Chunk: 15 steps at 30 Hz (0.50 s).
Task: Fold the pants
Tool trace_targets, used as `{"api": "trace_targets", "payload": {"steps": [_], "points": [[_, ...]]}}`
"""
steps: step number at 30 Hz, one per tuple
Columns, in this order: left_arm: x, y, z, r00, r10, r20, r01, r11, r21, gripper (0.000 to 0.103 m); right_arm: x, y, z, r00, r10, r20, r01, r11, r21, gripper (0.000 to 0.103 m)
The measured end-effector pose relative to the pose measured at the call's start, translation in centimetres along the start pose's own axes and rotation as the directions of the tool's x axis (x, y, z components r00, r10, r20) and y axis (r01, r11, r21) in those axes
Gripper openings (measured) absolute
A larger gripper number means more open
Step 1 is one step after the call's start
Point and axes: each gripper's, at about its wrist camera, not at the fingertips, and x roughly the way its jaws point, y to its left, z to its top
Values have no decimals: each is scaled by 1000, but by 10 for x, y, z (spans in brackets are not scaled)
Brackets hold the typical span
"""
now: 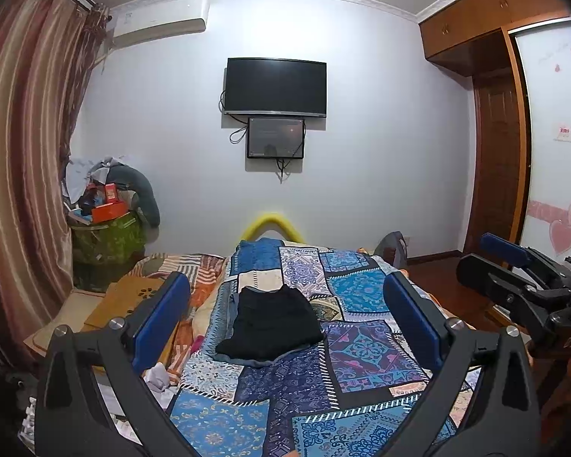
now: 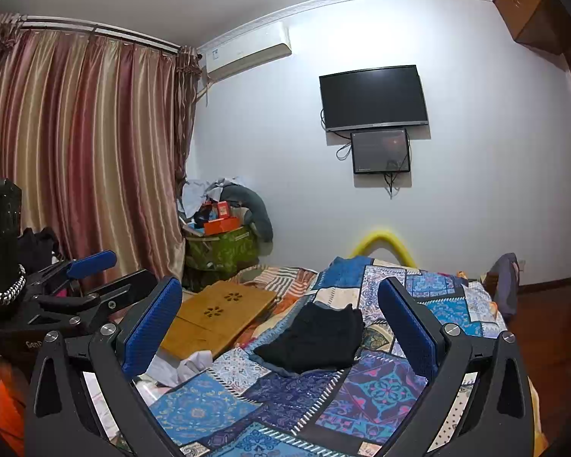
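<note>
Pants look already folded, compact black stack on quilt at 12 o'clock. My left gripper & right gripper both wide open, empty, hovering apart from it. Prob little left.

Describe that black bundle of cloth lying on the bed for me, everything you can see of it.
The black pants look like soft, matte dark fabric, already folded into a compact, roughly square stack with slightly uneven edges. They lie flat on the blue patchwork bedspread, near the middle of the bed. A bluish-grey cloth edge peeks out beneath them; whether it belongs to the pants I cannot tell. Neither the left gripper nor the right gripper touches them; both stand open.
</note>
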Motion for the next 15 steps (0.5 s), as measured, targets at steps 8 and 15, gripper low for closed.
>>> {"api": "trace_targets", "payload": {"steps": [8,15], "points": [[0,-1,1,1000,-12,-7,12,1000,-2,103,0,-1,-1,1000,-3,-1,3,1000,1,102],[1,0,0,1000,-19,-20,18,1000,-4,103,-1,-2,-1,1000,-7,-8,8,1000,10,102]]}}
